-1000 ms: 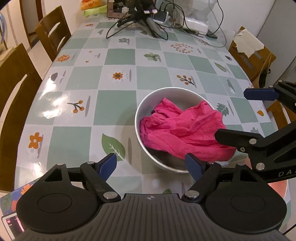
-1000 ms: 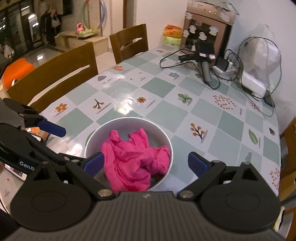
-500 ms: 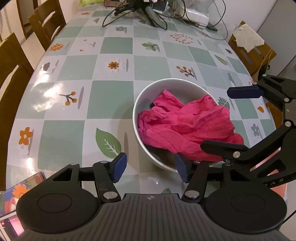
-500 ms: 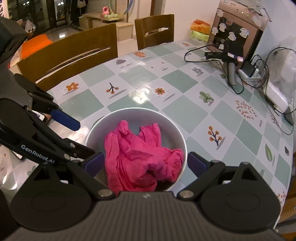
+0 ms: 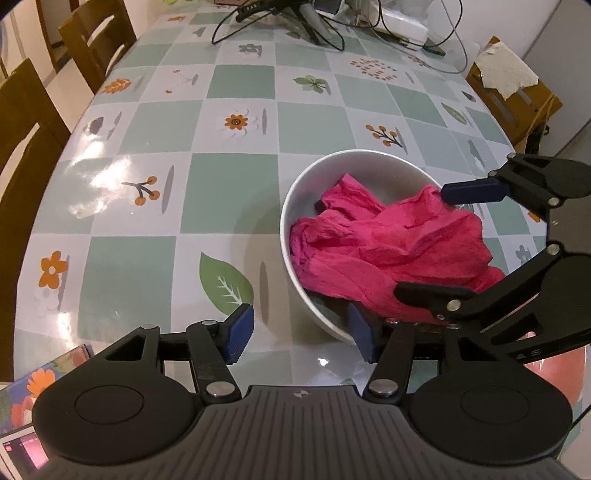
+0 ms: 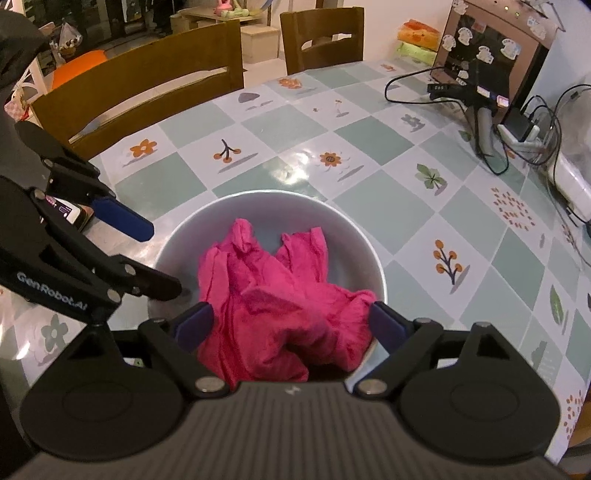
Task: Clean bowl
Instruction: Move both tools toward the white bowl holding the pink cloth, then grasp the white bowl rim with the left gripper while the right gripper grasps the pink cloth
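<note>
A grey bowl stands on the tiled tablecloth with a crumpled pink cloth lying in it. My left gripper is open and straddles the bowl's near-left rim, one finger outside the wall and one over the inside. No pad presses on the wall. My right gripper reaches into the bowl from the other side. Its jaws are closing with the cloth bunched between them, and its blue pads sit at the cloth's edges.
Wooden chairs line the table's left side. Cables and chargers and a sticker-covered box crowd the far end. A phone lies near the table edge behind my left gripper.
Both grippers sank toward the bowl. The left jaws narrowed and now straddle the bowl's rim. The right jaws came down on either side of the cloth and drew in slightly.
</note>
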